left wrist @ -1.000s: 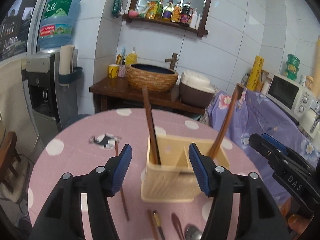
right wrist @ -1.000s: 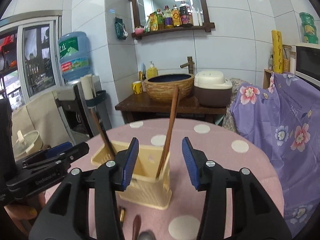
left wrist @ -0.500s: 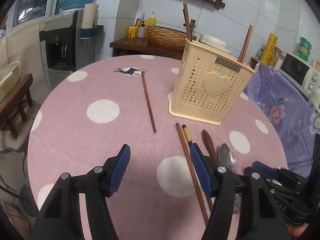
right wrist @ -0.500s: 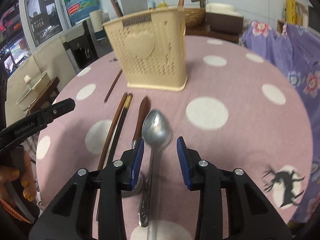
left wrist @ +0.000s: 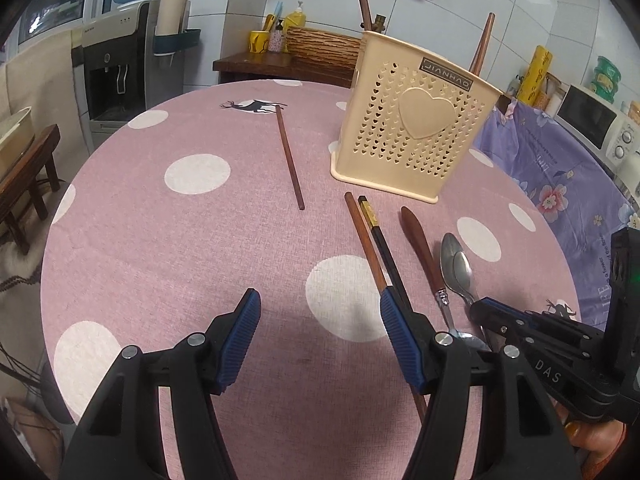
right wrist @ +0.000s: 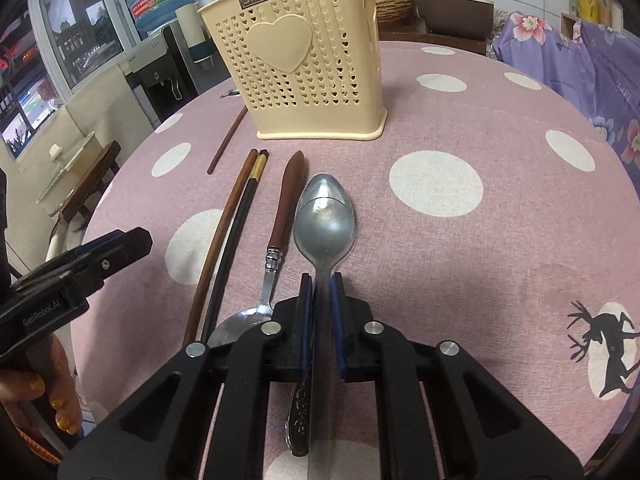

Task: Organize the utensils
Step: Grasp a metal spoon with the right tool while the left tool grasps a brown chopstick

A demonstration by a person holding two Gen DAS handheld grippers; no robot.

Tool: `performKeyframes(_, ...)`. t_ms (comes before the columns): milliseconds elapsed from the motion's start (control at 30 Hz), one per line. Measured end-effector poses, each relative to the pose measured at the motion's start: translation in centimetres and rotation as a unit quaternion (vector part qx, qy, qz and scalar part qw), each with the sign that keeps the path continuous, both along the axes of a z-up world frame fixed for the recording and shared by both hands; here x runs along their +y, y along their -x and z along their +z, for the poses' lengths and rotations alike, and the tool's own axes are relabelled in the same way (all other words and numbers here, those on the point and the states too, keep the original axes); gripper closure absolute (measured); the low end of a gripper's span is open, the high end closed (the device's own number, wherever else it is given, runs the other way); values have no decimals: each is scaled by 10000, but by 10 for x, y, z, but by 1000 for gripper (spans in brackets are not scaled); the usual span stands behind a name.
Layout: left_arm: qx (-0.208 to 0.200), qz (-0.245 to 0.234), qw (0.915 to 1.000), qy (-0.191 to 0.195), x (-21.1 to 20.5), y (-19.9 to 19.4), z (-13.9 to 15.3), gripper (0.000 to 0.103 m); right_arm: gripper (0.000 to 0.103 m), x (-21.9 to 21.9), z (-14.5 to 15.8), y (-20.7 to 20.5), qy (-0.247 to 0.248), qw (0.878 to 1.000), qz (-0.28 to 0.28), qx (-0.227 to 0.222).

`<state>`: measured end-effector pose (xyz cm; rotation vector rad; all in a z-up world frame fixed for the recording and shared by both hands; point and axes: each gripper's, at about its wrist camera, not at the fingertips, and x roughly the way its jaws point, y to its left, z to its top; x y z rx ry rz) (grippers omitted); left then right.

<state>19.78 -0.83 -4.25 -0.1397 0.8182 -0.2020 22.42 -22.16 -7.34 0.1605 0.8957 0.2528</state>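
A cream perforated utensil holder [left wrist: 408, 136] [right wrist: 304, 68] stands on the pink dotted table [left wrist: 180, 248] with two brown chopsticks upright in it. My right gripper [right wrist: 320, 280] is shut on the handle of a metal spoon [right wrist: 324, 216] lying on the table; a second spoon lies under it. Beside it lie a wooden-handled spoon [right wrist: 286, 204], a brown chopstick [right wrist: 224, 232] and a black chopstick [right wrist: 240, 216]. A single brown chopstick [left wrist: 289, 156] lies further left. My left gripper [left wrist: 320, 312] is open and empty above the table, near the chopsticks' ends.
The table's round edge [left wrist: 60, 216] drops to a wooden stool and water dispenser [left wrist: 120, 68] on the left. A purple floral cloth [right wrist: 592, 52] lies past the right edge. A sideboard with a basket sink [left wrist: 320, 46] stands behind.
Both grippers have dropped from above the holder to the table in front of it. My right gripper has closed on the metal spoon's handle. My left gripper stays open.
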Motion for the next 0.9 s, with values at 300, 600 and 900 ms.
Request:
performKeyframes(300, 70, -98, 9999, -50, -7, -1, -5, 41, 95, -18, 9, 3, -221, 9993, -263, -172)
performKeyframes(600, 195, -244, 9992, -264, -21, -11, -9, 44, 95, -53, 2, 1, 367, 9948, -938, -125)
performKeyframes(900, 308, -363, 9974, -541, -43, -21, -15, 56, 85, -54, -1, 1, 455, 9946, -914, -201)
